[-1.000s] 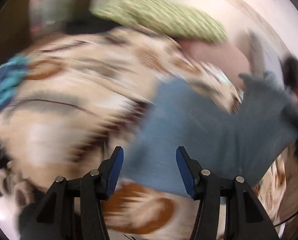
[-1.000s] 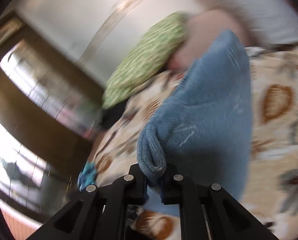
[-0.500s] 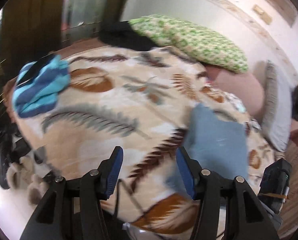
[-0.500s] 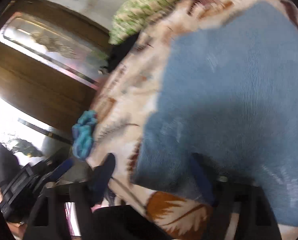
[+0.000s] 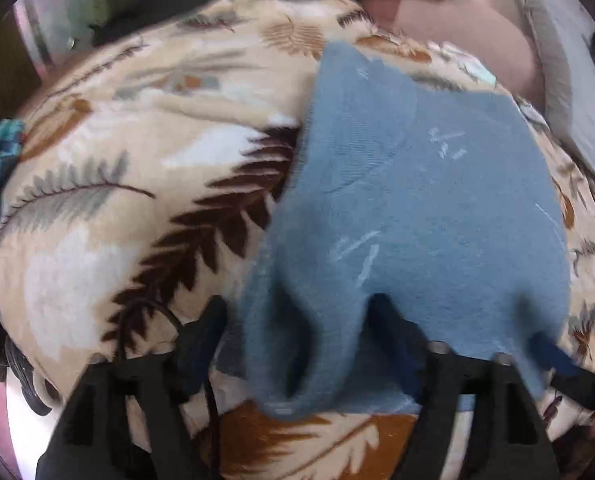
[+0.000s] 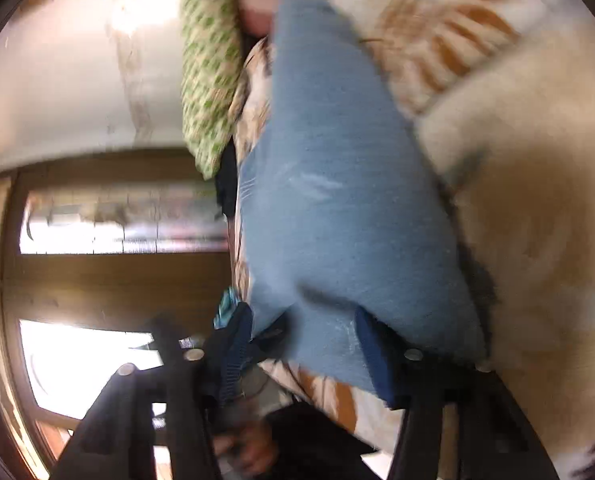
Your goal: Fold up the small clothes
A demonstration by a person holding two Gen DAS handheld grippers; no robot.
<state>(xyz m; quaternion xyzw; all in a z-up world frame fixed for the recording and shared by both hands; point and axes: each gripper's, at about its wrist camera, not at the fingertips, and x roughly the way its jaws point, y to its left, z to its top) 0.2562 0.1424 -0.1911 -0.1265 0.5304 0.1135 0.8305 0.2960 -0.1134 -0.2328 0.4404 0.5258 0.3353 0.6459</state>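
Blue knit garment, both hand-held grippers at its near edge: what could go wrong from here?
1. The blue knit garment bunches into a raised ridge between the left hand-held gripper fingers, whose jaws have just been opening; a grab there may catch uneven layers.
2. The right hand-held gripper, jaws just closing a little but still apart, straddles the near edge; it could pinch the leaf-print blanket too.
3. Both views are blurred, so the edges are hard to judge.
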